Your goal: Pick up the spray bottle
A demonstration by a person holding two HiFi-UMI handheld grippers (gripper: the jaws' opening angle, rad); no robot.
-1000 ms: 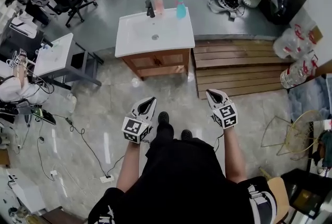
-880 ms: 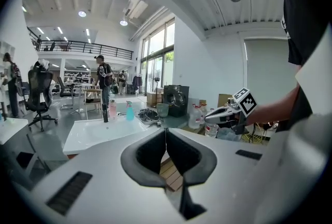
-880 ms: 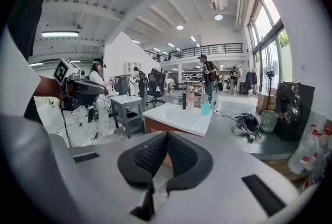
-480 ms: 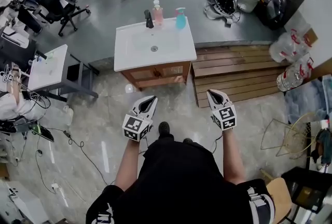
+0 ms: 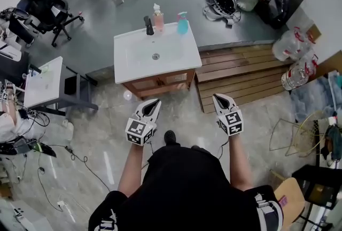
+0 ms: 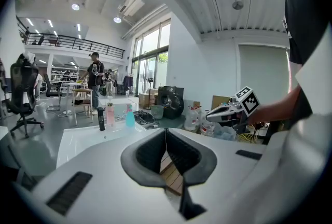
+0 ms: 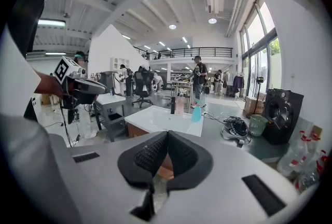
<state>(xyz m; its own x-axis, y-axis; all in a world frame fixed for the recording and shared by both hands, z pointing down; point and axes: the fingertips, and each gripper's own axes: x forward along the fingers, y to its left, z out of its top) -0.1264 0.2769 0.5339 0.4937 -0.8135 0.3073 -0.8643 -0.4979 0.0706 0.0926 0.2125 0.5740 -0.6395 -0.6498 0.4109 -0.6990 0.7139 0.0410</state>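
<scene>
Two grippers, both shut tight and both empty: my left gripper [image 5: 153,103] has its dark pads pressed flat together with nothing between them, and my right gripper [image 5: 221,99] is the same, pads meeting along one thin line. I hold them side by side in front of my waist, a body's width apart, each pointing forward and tipped slightly downward. My hands sit just behind the marker cubes [image 5: 137,132], and my bare forearms [image 5: 132,168] reach out straight from my torso, roughly parallel. Beneath the jaws is a pale, glossy stone-look floor [image 5: 107,123]. Ahead of them, well apart from both tips, stands a white washbasin [image 5: 128,61] on a wooden cabinet [image 5: 157,83]. The spray bottle [image 5: 182,23], blue-green with a trigger head, stands upright on the far edge of the basin top, toward its right rear corner. Just to its left is a pink pump bottle [image 5: 158,19], and left of that a black faucet [image 5: 149,25]. Neither gripper touches any of them. To the right of the cabinet lies a run of wooden decking [image 5: 240,72], which borders a raised grey floor [image 5: 224,32] behind the basin.
</scene>
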